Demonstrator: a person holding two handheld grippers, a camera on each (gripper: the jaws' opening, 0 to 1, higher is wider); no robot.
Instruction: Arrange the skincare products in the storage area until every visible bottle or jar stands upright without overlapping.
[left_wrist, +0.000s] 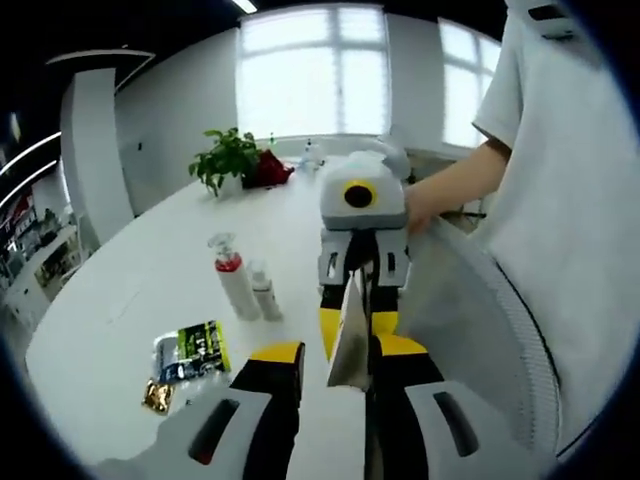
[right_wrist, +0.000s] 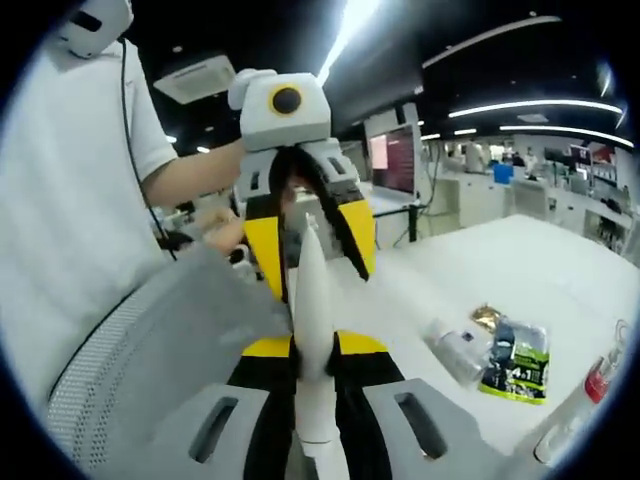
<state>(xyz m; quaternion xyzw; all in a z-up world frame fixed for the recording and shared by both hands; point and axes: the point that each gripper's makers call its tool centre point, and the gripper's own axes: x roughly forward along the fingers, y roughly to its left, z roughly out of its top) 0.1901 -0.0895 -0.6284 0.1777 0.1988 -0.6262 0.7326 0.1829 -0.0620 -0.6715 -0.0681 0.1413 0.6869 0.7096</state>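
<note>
White and tapered, a squeeze tube (right_wrist: 310, 330) is clamped between the right gripper (right_wrist: 312, 380)'s jaws, raised off the table. Its flat crimped end (left_wrist: 350, 335) lies in the left gripper (left_wrist: 335, 365)'s jaws, which stand apart around it; whether they touch it cannot be told. The two grippers face each other at 12 o'clock, a grey chair back (left_wrist: 480, 310) beside them. Further out at 10 o'clock, a red-collared pump bottle (left_wrist: 232, 278) and a small white bottle (left_wrist: 265, 292) stand upright, just beside each other. A green-black sachet (left_wrist: 192, 352) and a gold packet (left_wrist: 155, 396) lie flat. Judging by this, the tube remains to be stood up.
</note>
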